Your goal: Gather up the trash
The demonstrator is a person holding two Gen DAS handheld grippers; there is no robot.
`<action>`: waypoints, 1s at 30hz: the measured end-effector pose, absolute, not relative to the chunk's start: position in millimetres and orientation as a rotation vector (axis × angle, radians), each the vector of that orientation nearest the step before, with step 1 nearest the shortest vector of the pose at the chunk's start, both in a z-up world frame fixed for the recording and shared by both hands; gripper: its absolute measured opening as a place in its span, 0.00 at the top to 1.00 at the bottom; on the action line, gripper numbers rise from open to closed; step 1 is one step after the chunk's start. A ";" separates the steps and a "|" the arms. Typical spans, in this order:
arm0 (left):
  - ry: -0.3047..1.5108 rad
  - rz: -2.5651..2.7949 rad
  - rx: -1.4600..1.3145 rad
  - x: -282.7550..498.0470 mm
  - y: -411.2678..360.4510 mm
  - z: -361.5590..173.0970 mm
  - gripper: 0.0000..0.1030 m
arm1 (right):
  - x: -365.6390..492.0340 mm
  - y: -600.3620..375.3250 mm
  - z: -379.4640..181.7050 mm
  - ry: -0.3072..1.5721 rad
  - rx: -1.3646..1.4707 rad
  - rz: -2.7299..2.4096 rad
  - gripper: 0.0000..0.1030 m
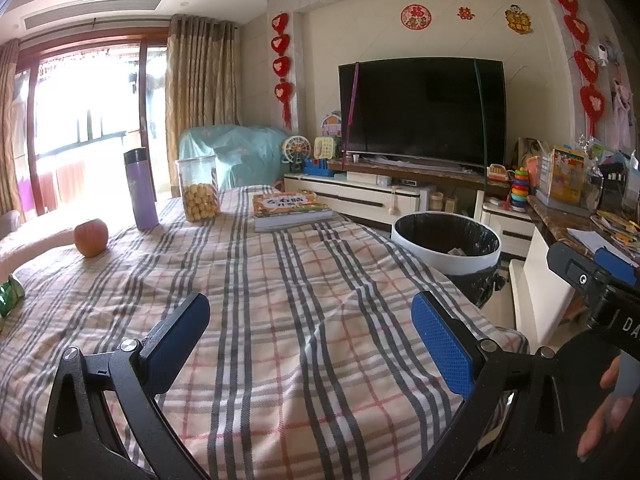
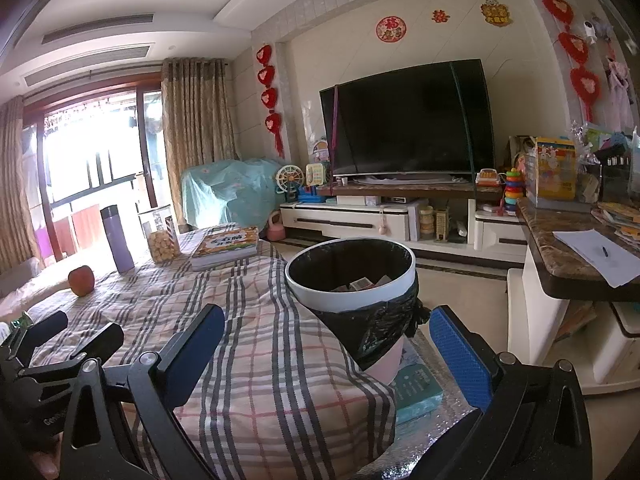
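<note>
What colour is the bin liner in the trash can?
Black, lining the white-rimmed trash can; clearest in the right wrist view.

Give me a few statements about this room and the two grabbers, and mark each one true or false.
1. Both grippers, left gripper and right gripper, hold nothing. True.
2. The trash bin is empty. False: some packaging lies inside its black liner.
3. An apple sits on the plaid tablecloth. True.
4. The purple bottle lies on its side. False: it stands upright, near the cookie jar.
5. The book is inside the bin. False: it lies flat on the table.
</note>
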State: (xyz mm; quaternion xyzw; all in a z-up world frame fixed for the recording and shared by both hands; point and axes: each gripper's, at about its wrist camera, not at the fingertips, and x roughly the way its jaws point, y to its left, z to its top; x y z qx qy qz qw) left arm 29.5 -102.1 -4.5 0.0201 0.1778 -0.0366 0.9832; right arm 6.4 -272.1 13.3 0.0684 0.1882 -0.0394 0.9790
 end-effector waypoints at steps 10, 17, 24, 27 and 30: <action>0.361 -0.075 0.042 29.6 -101.9 -6.2 0.00 | 6.5 -269.0 13.7 0.381 0.145 -0.071 0.00; 0.372 -0.078 0.040 33.0 -99.4 -11.2 0.00 | 8.0 -270.2 10.3 0.393 0.152 -0.068 0.00; 0.376 -0.083 0.036 34.7 -98.7 -11.3 0.00 | 8.7 -270.2 9.7 0.396 0.156 -0.066 0.00; 0.374 -0.084 0.037 34.2 -98.1 -11.3 0.00 | 9.5 -269.6 9.0 0.396 0.156 -0.064 0.00; 0.374 -0.086 0.038 34.2 -97.9 -10.9 0.00 | 9.6 -268.8 8.5 0.398 0.156 -0.063 0.00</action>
